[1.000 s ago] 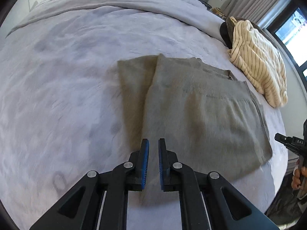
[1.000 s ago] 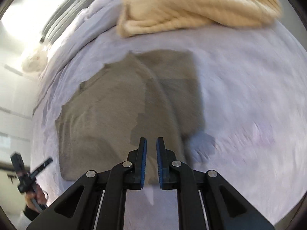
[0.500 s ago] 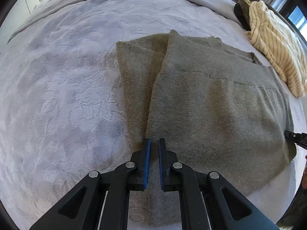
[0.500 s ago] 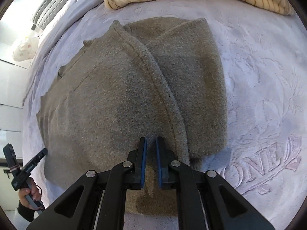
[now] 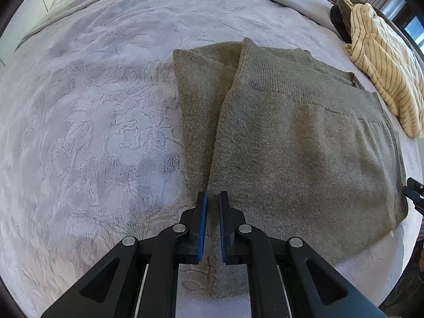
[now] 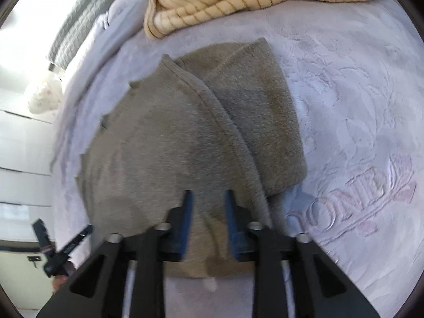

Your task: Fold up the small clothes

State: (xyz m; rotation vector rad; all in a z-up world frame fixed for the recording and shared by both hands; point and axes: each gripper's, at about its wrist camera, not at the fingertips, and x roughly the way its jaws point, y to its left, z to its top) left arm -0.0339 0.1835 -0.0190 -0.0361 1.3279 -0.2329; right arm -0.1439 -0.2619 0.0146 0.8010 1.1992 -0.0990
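**Mia:** So, what is new with the grippers?

**Ben:** The right gripper (image 6: 206, 198) has just spread its fingers apart. A moment ago they were nearly together. It has also come down low over the near edge of the grey-brown knit sweater (image 6: 169, 145).

**Mia:** And the other one?

**Ben:** The left gripper (image 5: 211, 198) has moved in closer too. Its fingers are still almost shut, with only a thin gap and nothing held between them. Its tips sit right at the raised fold line of the sweater (image 5: 291, 145).

**Mia:** What does that mean for the folding?

**Ben:** I think the right one is getting ready to pinch the near edge. The sweater lies flat on the pale purple fuzzy blanket (image 5: 92, 132), right in front of both grippers. One side part is already folded over the middle. More folds are still to do, I guess.

**Mia:** Is anything else close by?

**Ben:** Yes, a cream striped sweater (image 5: 387, 74) lies past the far end of the grey-brown one, near it but not touching. It is not in the way now. A big fold toward it could bump it, though.

**Mia:** Anything more?

**Ben:** The right picture is a bit blurry, so I cannot tell if those fingers touch the cloth yet.
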